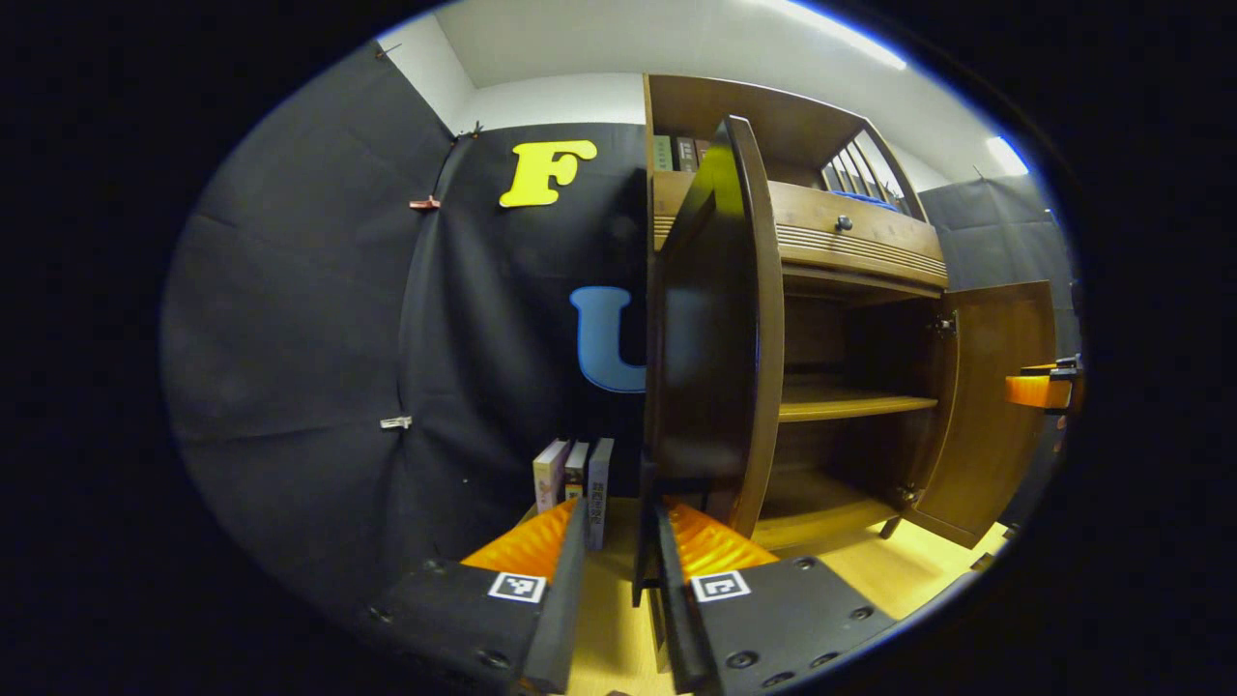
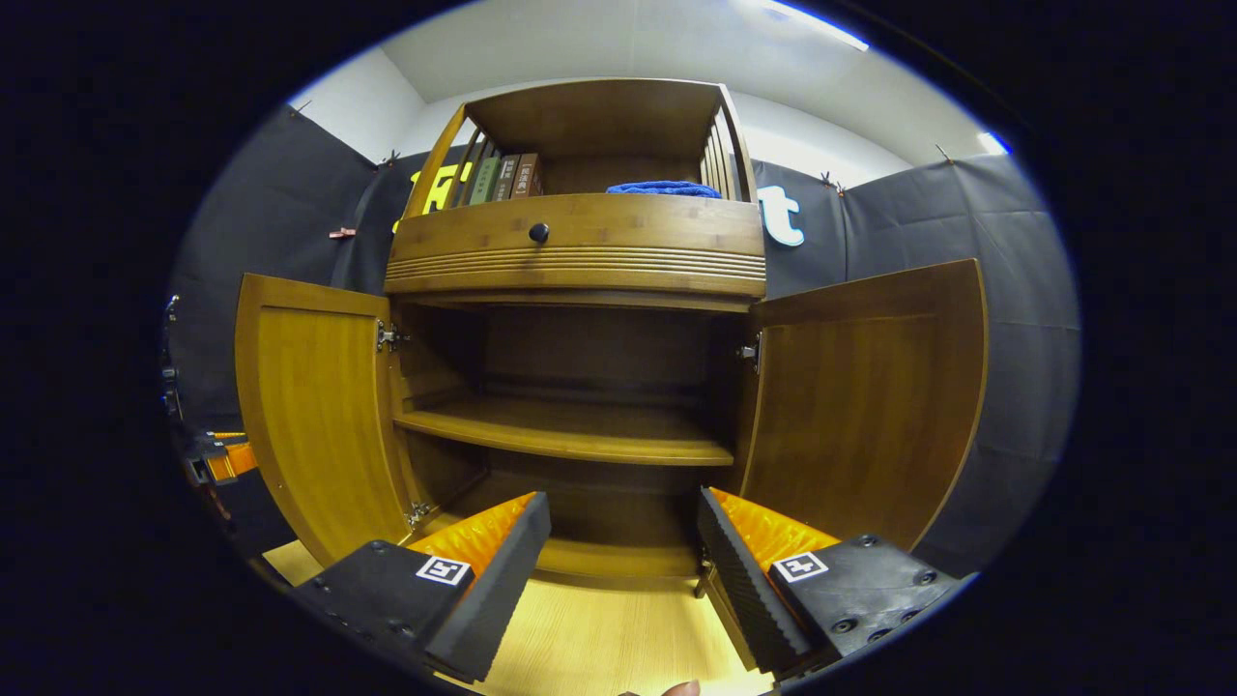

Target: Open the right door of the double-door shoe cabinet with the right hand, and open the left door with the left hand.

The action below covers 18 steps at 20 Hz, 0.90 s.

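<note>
My left tongs (image 1: 623, 570) sit right at the free edge of the left door (image 1: 710, 329), which I see nearly edge-on, its long axis running upright straight ahead of me. The door's lower corner reaches down between my two fingers, but I see a gap on the left side, so I judge them parted and not clamping. My right tongs (image 2: 623, 561) hang spread wide with nothing in them, facing the shoe cabinet (image 2: 580, 242) square on, apart from the right door (image 2: 870, 396), which lies off to their right. Both doors stand swung out, so I judge the opening all but done. The left tongs are the ones at a door. If anything remains, it's drawing the left door a little wider.

I count two doors, one inner shelf (image 2: 570, 435), one drawer knob (image 2: 538, 232), three books (image 1: 575, 478) standing on the floor beside the cabinet, and a blue cloth (image 2: 665, 188) up top.
</note>
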{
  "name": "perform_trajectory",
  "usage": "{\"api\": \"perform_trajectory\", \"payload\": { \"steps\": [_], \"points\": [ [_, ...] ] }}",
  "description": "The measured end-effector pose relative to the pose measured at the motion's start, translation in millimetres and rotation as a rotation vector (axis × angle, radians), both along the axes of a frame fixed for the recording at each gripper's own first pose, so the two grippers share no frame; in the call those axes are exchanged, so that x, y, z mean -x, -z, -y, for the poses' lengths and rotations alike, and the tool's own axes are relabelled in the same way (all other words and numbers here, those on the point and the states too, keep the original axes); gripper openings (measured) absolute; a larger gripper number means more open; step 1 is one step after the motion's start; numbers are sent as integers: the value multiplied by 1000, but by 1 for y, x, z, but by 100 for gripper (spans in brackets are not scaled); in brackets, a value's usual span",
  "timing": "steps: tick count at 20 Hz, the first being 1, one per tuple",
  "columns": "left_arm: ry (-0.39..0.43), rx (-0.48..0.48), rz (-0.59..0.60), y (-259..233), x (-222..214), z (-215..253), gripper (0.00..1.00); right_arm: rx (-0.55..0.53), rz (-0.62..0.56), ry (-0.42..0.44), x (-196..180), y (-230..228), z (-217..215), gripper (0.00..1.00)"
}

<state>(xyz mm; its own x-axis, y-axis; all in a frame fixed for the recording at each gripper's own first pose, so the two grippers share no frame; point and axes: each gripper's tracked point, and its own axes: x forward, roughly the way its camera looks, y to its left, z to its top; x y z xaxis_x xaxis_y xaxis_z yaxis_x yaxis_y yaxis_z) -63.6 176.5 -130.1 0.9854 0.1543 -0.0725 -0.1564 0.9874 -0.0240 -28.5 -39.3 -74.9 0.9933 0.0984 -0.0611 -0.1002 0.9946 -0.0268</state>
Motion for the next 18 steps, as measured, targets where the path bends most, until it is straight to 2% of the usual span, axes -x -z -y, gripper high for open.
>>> {"api": "perform_trajectory", "payload": {
  "steps": [4,5,10,18],
  "points": [
    [-34,-16,-6,-4,23,-1,90,-2,2,-21,1,-2,-3,98],
    [-43,-19,-5,-6,29,0,96,-6,2,-28,2,-3,-5,98],
    [-56,6,14,-19,51,17,96,-20,11,-46,5,-6,-13,98],
    [43,6,36,-40,49,87,95,-23,59,-46,1,-18,-26,98]
  ]
}}
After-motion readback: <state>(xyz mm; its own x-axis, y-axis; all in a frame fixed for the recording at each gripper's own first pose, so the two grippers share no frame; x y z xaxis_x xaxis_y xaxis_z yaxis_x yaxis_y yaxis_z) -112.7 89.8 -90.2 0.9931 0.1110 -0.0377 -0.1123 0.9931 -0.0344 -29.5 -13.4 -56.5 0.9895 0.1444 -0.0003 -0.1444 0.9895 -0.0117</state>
